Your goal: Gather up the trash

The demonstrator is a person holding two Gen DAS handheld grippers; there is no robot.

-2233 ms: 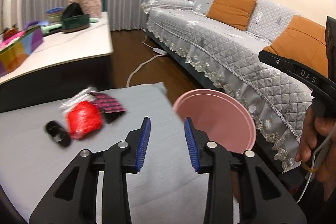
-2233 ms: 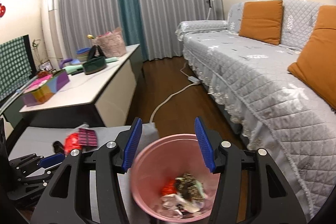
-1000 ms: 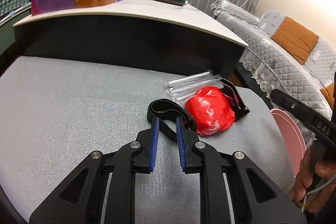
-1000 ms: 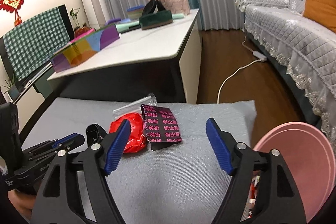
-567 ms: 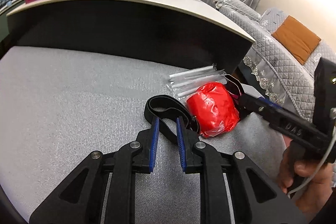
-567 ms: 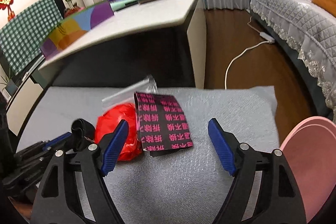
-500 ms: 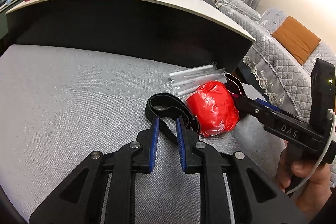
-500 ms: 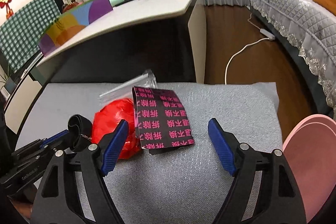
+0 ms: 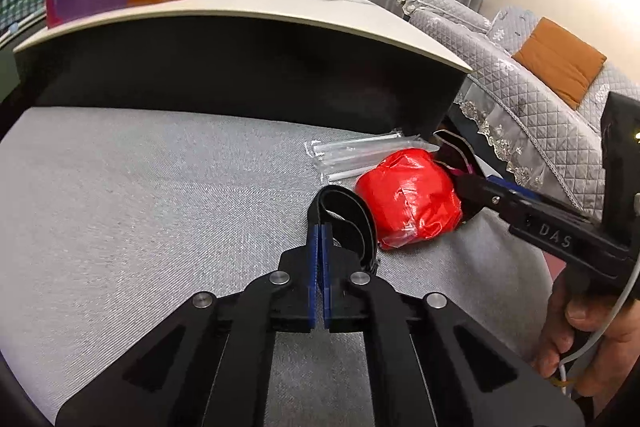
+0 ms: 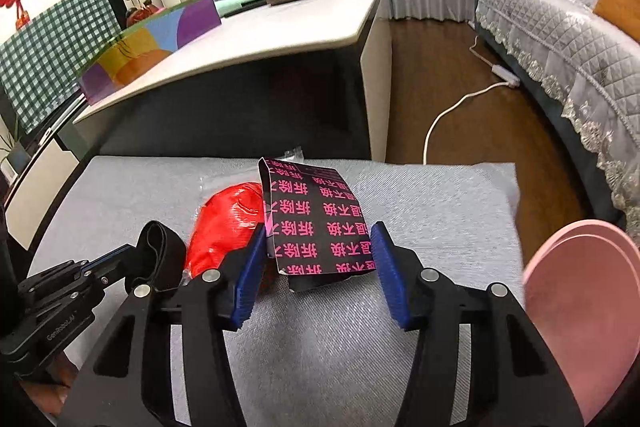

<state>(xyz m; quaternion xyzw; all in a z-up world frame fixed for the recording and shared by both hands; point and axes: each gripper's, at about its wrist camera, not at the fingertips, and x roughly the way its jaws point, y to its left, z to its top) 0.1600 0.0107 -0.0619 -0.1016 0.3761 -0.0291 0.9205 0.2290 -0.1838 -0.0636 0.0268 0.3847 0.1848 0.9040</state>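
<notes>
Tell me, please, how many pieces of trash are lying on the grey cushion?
4: a black strap loop in the left gripper, a red plastic ball beside it, a clear straw packet behind, and a black-and-pink pouch between the right gripper's fingers. More may be hidden.

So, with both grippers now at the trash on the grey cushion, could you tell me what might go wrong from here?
1. The left gripper pinches only one edge of the black strap loop, so it may slip out when lifted.
2. The right gripper, whose jaws have just been closing, straddles the black-and-pink packet; its left finger sits against the red plastic ball and may nudge or snag it.
3. The two grippers work close together and could collide.
</notes>
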